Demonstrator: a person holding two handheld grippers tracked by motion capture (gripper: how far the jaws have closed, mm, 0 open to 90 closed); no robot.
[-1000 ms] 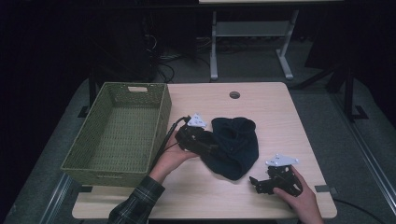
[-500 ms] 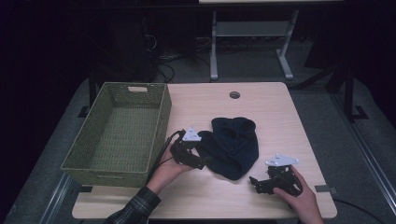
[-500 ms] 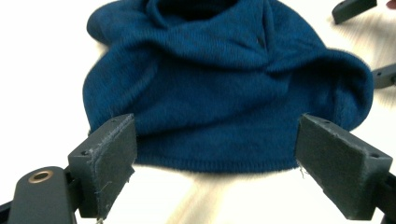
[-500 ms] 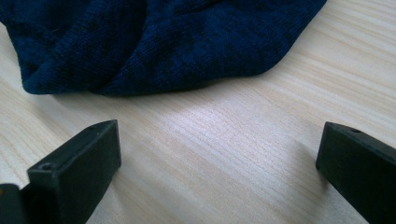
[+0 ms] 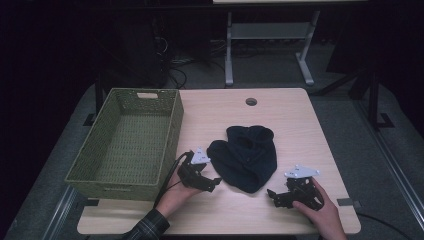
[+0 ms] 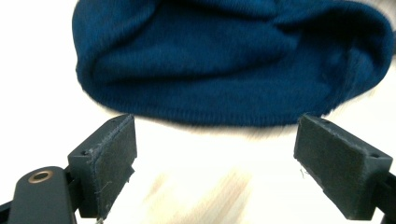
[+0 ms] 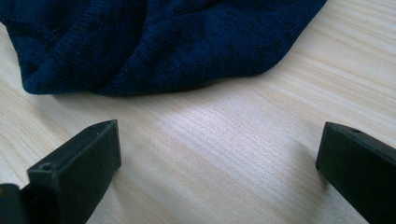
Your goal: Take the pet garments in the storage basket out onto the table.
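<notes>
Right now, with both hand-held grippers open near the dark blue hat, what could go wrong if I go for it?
The left hand-held gripper sits at the hat's folded edge; closing there may pinch only one knit layer and let the hat unfold. The right hand-held gripper points at bare table, so its jaws could close on nothing. The basket stands close beside the left hand.

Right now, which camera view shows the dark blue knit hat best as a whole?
The high view: there the whole dark blue knit hat lies flat on the table, between the two grippers. The left gripper view shows its near ribbed edge, slightly blurred; the right gripper view shows one sharp lower corner, with the knit texture clear.
</notes>
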